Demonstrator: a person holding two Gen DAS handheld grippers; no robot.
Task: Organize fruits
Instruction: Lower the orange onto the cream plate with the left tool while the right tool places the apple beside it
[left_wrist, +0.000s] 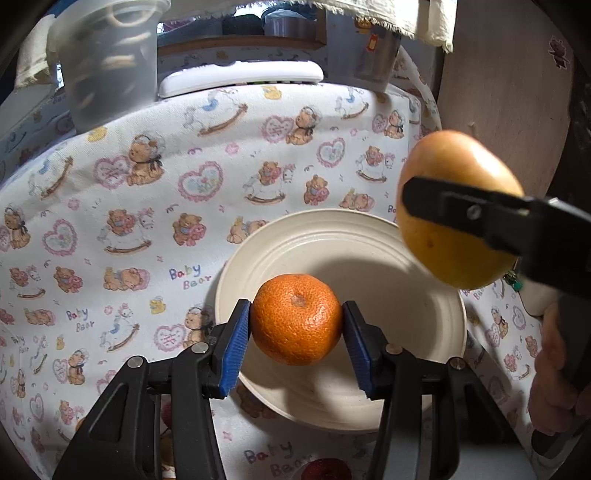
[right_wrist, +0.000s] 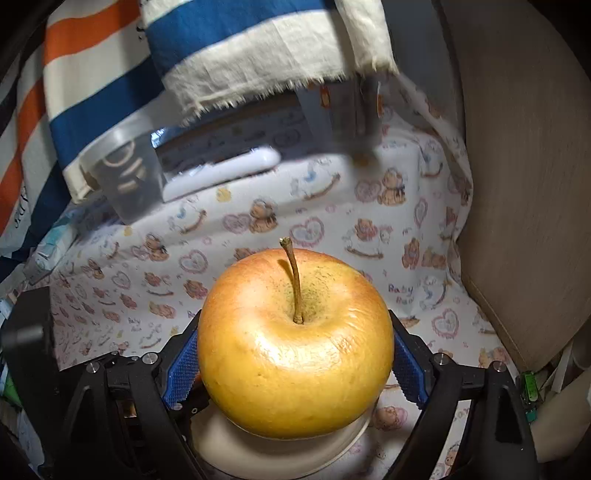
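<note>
My left gripper (left_wrist: 296, 334) clamped on mandarin (left_wrist: 296, 319), blue pads (left_wrist: 233, 352) pressed to both sides, fruit hanging above cream bowl (left_wrist: 369, 236). My right gripper (right_wrist: 295, 363) spread wide, closed around yellow apple (right_wrist: 294, 341), stem at 12 o'clock. In left wrist view apple (left_wrist: 454, 206) sits at 2 o'clock of mandarin, above bowl rim. Bowl (right_wrist: 273, 456) on bear-print cloth (left_wrist: 147, 221). Clear plastic tub (left_wrist: 107, 62) at 11 o'clock.
</note>
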